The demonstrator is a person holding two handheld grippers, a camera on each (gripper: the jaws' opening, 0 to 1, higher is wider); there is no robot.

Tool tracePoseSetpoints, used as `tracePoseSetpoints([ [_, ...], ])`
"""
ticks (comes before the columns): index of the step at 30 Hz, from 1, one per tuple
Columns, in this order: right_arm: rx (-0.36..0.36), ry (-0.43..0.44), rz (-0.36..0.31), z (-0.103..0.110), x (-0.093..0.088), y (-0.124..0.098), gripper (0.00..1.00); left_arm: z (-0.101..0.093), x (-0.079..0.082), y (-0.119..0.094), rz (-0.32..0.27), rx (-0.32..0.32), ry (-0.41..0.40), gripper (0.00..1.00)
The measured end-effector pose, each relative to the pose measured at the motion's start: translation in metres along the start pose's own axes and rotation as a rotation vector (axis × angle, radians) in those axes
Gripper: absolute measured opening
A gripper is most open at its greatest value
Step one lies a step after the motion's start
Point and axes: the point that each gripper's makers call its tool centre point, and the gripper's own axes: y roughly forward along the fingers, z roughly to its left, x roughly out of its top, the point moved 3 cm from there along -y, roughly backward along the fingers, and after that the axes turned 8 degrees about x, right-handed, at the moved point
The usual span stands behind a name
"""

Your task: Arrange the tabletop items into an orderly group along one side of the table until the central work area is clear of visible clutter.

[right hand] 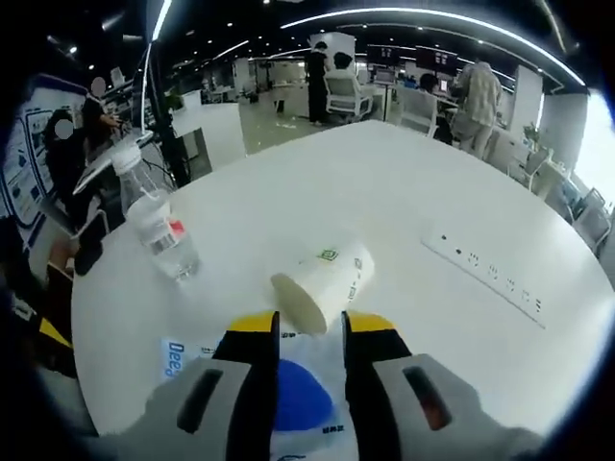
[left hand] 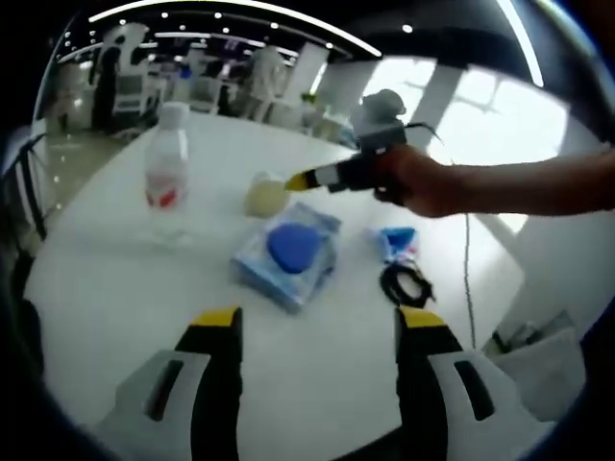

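A white paper cup (right hand: 322,285) lies on its side on the round white table (right hand: 404,192), mouth turned toward my right gripper (right hand: 309,331). That gripper is open, its yellow tips right at the cup's rim, above a blue-and-white wipes pack (right hand: 303,403). A clear water bottle (right hand: 159,230) with a red label stands to the left. In the left gripper view, my left gripper (left hand: 319,327) hangs open over bare table, short of the wipes pack (left hand: 288,252). Beyond it are the cup (left hand: 266,195), the bottle (left hand: 166,158) and the right gripper (left hand: 332,176) in a hand.
A small blue packet (left hand: 396,238) and a coiled black cable (left hand: 407,285) lie right of the wipes pack. A socket strip (right hand: 485,272) is set into the tabletop. Office chairs, desks and people stand beyond the table's far edge.
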Motion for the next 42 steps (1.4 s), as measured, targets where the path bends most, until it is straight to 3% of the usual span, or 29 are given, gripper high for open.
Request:
tracePoseSetpoints([
  [4,-0.007,0.011,0.013,0.0,0.0,0.008,0.24,0.002,-0.002,0.0,0.009,0.006,0.009,0.6],
  [11,-0.064,-0.057,0.053,-0.008,-0.001,0.02,0.2,0.008,-0.003,0.0,0.009,0.02,-0.026,0.59],
  [19,-0.107,0.007,0.033,-0.026,-0.005,0.022,0.0,0.016,-0.002,0.001,0.004,0.035,-0.078,0.57],
  [24,-0.123,0.033,0.003,-0.034,0.002,0.018,0.0,0.015,-0.004,0.002,0.012,0.029,-0.094,0.56],
  [32,-0.087,0.019,-0.036,-0.017,0.018,0.004,0.0,0.01,-0.003,0.002,0.018,0.031,-0.054,0.55],
  [35,-0.076,-0.081,-0.024,-0.009,0.018,0.002,0.0,0.006,-0.003,0.002,0.018,0.022,-0.034,0.56],
  [42,0.002,-0.187,-0.03,0.022,0.031,-0.006,0.0,0.006,-0.003,0.002,0.018,0.014,-0.027,0.57],
])
